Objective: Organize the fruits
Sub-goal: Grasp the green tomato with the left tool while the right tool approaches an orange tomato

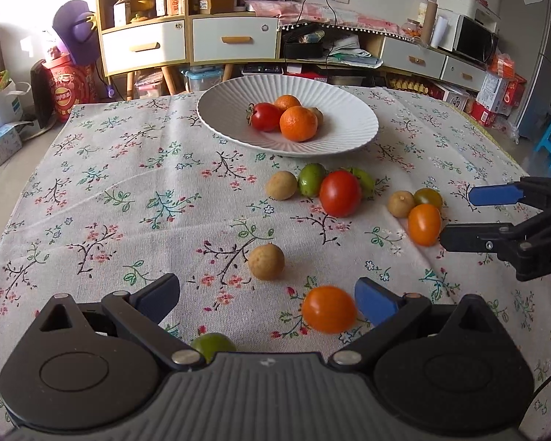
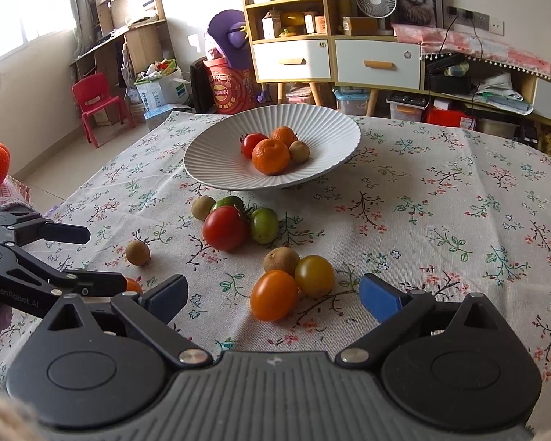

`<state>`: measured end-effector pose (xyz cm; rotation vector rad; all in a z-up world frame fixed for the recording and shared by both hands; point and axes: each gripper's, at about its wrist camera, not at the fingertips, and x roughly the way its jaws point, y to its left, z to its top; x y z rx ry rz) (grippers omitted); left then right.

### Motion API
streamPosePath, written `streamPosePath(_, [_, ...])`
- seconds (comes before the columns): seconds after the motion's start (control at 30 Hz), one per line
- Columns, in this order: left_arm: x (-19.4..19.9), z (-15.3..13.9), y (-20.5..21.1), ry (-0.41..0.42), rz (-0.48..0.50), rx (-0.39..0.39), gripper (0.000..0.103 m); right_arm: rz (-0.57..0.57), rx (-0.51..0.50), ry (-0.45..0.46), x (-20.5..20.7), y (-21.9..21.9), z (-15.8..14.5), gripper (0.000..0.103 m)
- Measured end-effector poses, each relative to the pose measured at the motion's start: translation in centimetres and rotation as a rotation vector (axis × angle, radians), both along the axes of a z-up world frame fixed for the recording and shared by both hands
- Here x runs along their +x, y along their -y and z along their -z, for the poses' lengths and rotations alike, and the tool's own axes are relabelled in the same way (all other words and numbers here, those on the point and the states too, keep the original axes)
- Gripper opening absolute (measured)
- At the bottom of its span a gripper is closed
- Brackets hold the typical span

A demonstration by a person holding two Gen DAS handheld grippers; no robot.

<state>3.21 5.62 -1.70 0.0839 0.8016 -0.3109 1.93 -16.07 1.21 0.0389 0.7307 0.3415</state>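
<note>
Approaching loose fruit with both grippers released: left gripper [image 1: 266, 294] beside orange tomato [image 1: 328, 308], right gripper [image 2: 273, 292] astride another [image 2: 273, 295]; next, clench, carry to plate [image 1: 349, 136].

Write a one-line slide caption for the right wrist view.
Open right gripper approaches an orange tomato on the floral tablecloth, white plate of fruit beyond.

Sunlit window [image 2: 22, 11], wooden shelf unit [image 2: 290, 25] with white drawers, red chair [image 2: 99, 103]
</note>
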Motion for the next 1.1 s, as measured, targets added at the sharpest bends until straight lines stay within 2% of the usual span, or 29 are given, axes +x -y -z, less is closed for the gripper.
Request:
streamPosePath(0.23, [-0.6,0.4,-1.8,-0.024,0.025,0.033,0.098,-0.030,-0.029,-0.017,-0.8,-0.7,1.1,0.099])
streamPosePath(0.37, [-0.4,0.7,-3.1,-0.057,0.006,0.022,0.097,-0.063,-0.029,-0.031,-1.2,-1.2,1.6,0.098])
streamPosePath(0.47, [-0.3,0.8,-3.6,-0.083,0.007,0.010,0.090,-0.083,-0.035,-0.040,-1.5,-1.6,1.9,0.095])
streamPosePath(0.53, [-0.4,0.9,-3.8,-0.099,0.017,0.011,0.078,-0.090,-0.035,-0.048,-1.6,-1.8,2.1,0.094])
streamPosePath(0.63, [-0.4,1.0,-3.5,-0.121,0.035,0.014,0.069,-0.100,-0.043,-0.037,-1.9,-2.0,2.2,0.091])
streamPosePath(1.1, [-0.2,0.8,-3.3,-0.156,0.005,0.042,0.035,-0.093,-0.054,-0.002,-1.4,-2.2,2.4,0.068])
